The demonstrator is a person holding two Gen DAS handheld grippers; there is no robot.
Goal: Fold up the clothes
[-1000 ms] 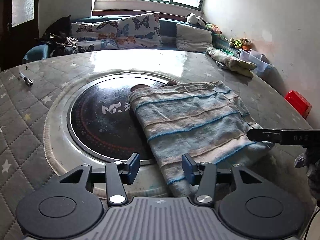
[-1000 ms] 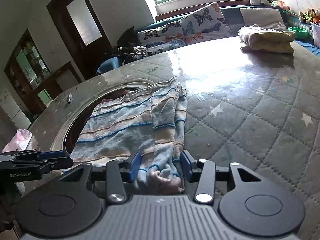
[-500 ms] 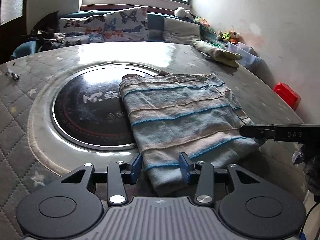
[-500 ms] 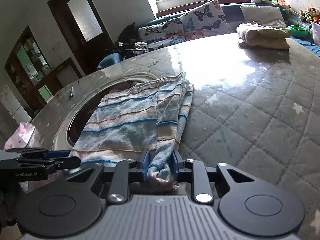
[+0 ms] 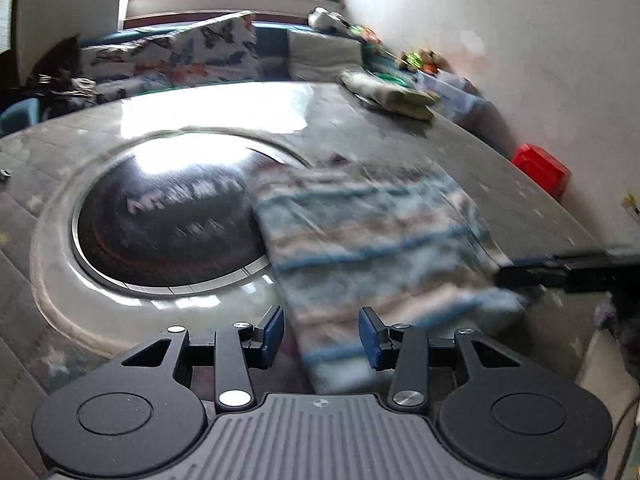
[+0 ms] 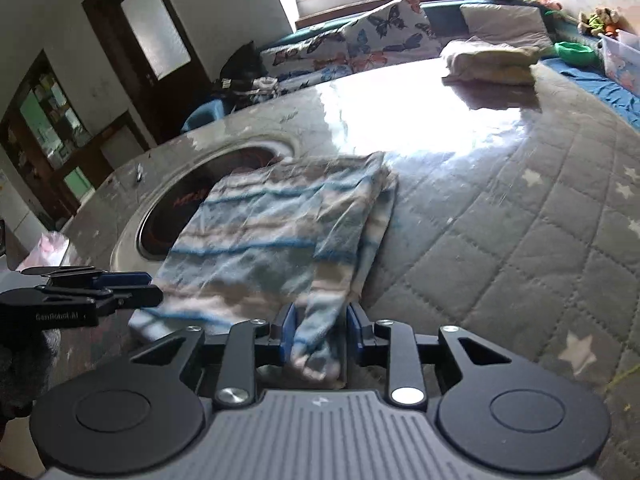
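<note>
A blue, white and tan striped cloth (image 5: 368, 240) (image 6: 272, 240) lies folded on the round table, partly over the black inset. My right gripper (image 6: 318, 332) has the cloth's bunched near end between its pads. The pads still press on it while the jaws are opening slightly. My left gripper (image 5: 322, 338) stands open around the other near corner, with a gap beside its left pad. Each gripper shows in the other's view: the left gripper (image 6: 154, 290) at the cloth's left edge, the right gripper (image 5: 504, 276) at its right edge. The left wrist view is blurred.
The table (image 6: 500, 240) has a quilted star-pattern cover under clear plastic and a black round inset (image 5: 160, 220). A folded pile (image 6: 488, 60) sits at the far edge. A red box (image 5: 540, 168) is by the wall, cushions (image 5: 200, 52) behind, a pink bag (image 6: 48, 244) at left.
The right jaws closed on the cloth's near end and drew it back, flattening the cloth. The left gripper narrowed a little and came around the cloth's near left corner.
</note>
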